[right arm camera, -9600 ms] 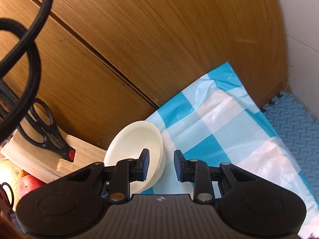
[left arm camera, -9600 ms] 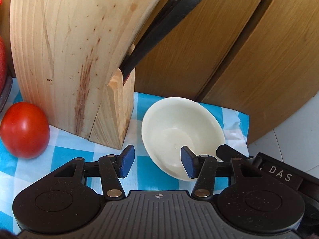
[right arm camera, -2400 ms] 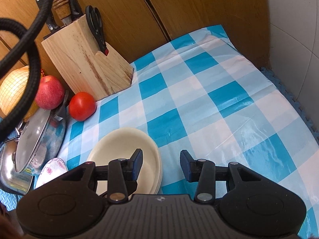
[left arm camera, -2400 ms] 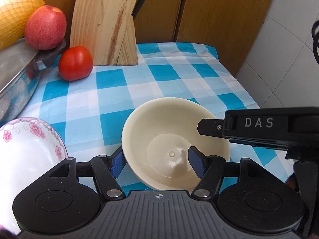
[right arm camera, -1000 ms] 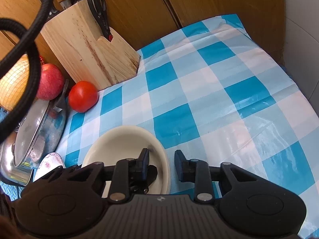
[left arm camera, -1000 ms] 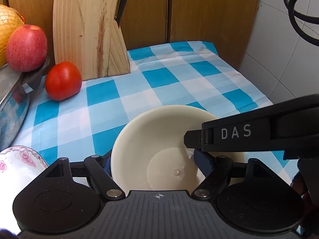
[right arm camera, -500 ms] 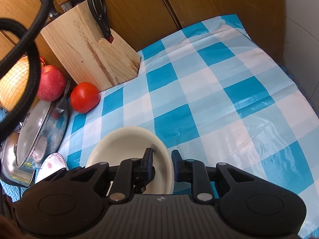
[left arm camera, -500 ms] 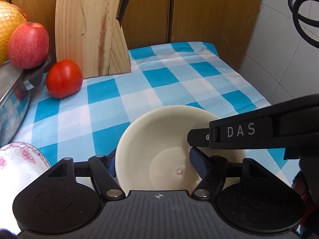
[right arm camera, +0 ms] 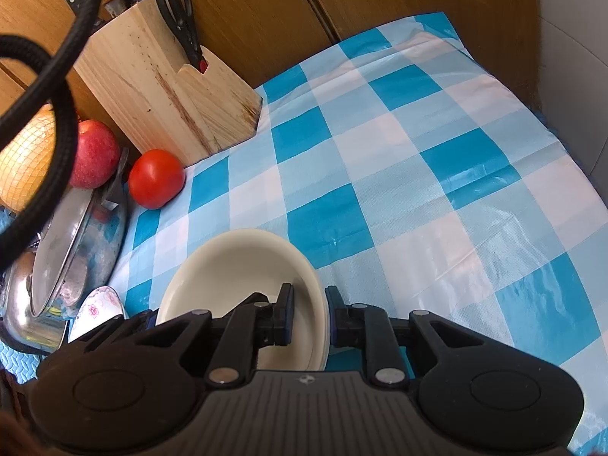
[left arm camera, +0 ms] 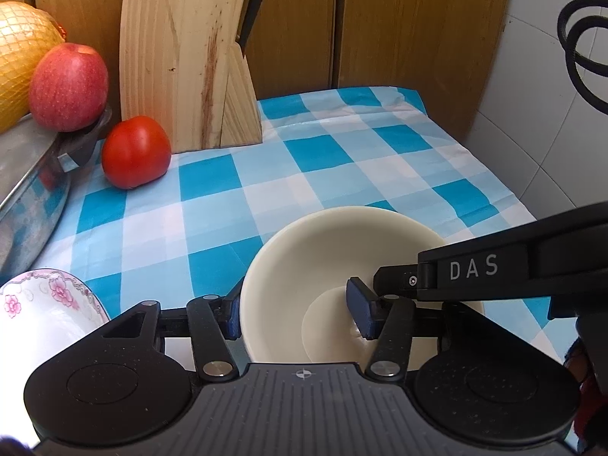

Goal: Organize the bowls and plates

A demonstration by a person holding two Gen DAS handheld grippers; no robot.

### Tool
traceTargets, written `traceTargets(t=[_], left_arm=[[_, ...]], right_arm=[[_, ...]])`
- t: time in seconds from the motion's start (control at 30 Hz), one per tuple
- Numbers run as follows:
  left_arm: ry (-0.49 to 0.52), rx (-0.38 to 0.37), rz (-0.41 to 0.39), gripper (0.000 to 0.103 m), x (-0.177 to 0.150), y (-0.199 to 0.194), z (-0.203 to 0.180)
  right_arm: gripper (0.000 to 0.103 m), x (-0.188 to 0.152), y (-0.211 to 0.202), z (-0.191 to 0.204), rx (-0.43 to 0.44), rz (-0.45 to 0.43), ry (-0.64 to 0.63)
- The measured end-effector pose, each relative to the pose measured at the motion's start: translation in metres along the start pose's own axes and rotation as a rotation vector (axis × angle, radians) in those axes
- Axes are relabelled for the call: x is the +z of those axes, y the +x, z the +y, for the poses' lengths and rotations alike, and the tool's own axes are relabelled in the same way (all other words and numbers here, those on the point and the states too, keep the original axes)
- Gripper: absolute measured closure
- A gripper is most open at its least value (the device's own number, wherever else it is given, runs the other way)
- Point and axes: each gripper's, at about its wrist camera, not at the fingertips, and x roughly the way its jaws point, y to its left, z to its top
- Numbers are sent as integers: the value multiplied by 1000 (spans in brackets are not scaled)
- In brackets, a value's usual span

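Your left gripper [left arm camera: 298,317] straddles the left wall of the plain cream round bowl [left arm camera: 342,262], one blue pad outside the wall and one inside; from either view you cannot tell whether the pads press the wall. Your right gripper [right arm camera: 308,313] pinches the bowl's right rim between its two pads, its left finger reaching inside the bowl. The bowl sits near the front edge of the blue-and-white checked tablecloth [left arm camera: 334,159]. Just left of it, at the front-left corner, lies the white floral-patterned bowl [left arm camera: 41,311]. At the back-left corner stands the pale wooden knife block [right arm camera: 167,87] holding black scissors [right arm camera: 178,7], with the red tomato [left arm camera: 135,152] beside it and a steel lidded pan [right arm camera: 68,258] along the left edge.
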Motion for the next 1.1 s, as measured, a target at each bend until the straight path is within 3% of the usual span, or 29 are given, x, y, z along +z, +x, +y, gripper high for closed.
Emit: traceTargets(t=[0.1,0.77,0.93,1.0,1.07,1.1], left_arm=[[-35,-10,13,57,3,0,6],[-56,-20,28,57,1,0,8],[-38,-35,23,49,-3,-2,3],[-35,-42,24,32,-6,-2,2],[-42,-40,30,22,-10,-1,4],[-50,-46,29,22,-11,-1,5]], right_arm=[[86,1,-3,0,-7,-12,3],[86,2,-8,-1,-1,-21,7],[82,1,-4,-5,4,0,14],[83,0,-4,-7,14,-1,10],[83,-1,-6,-9,23,3,21],[83,-2,-6,-10,29,5,23]])
